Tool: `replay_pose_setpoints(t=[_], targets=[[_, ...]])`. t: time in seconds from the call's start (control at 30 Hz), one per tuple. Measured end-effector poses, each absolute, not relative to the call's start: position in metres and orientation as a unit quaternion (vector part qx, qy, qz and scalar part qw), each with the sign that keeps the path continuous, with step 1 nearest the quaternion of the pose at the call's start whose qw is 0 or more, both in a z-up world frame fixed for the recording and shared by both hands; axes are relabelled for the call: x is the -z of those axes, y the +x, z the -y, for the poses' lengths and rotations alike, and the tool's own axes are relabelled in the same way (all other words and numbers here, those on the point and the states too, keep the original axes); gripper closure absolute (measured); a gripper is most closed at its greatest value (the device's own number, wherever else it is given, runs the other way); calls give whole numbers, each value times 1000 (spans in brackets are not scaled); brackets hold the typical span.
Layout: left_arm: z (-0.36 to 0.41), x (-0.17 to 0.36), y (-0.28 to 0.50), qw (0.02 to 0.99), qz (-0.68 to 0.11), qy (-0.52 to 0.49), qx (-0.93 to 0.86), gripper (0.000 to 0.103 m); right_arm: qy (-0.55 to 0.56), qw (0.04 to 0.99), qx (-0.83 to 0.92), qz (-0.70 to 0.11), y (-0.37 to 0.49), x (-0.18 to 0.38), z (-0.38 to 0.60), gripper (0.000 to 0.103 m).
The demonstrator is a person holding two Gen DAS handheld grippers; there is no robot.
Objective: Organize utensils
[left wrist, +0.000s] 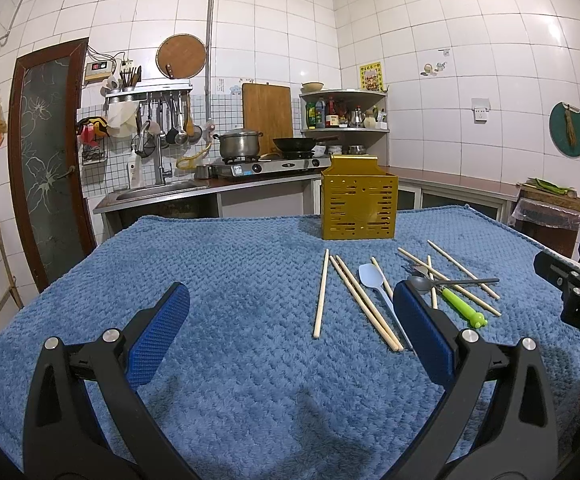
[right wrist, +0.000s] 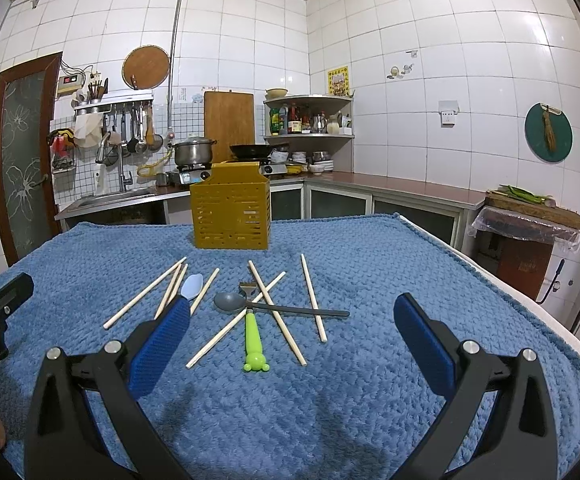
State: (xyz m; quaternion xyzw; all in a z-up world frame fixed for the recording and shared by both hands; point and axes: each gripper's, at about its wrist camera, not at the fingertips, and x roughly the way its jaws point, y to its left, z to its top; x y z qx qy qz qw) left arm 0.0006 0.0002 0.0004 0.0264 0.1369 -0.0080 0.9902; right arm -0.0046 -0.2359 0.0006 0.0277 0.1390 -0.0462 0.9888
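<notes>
Both tongs spread wide, empty: left tongs (left wrist: 290, 336), right tongs (right wrist: 292, 340), hovering low over the blue-covered surface (right wrist: 370, 400). Chopsticks (right wrist: 277, 314), grey spoon (right wrist: 233, 302), green-handled fork (right wrist: 253, 332) and pale spoon (left wrist: 372, 276) lie scattered before the yellow holder (right wrist: 229, 216), presumably their destination.

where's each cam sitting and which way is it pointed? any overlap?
Left wrist: on the left gripper, low over the blue blanket, facing the stove wall; utensils lie ahead-right; the right gripper's edge shows.
Right wrist: on the right gripper, same heading, utensils dead ahead; left gripper body at the left edge.
Shared: yellow holder, green-handled fork, grey spoon, chopsticks.
</notes>
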Motion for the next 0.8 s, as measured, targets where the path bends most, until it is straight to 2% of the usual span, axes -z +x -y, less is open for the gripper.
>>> replay_pose_setpoints(t=[0.8], targets=[[-1, -2, -1, 991, -134, 26, 7, 5, 29, 989, 47, -137, -7, -1, 237, 4]])
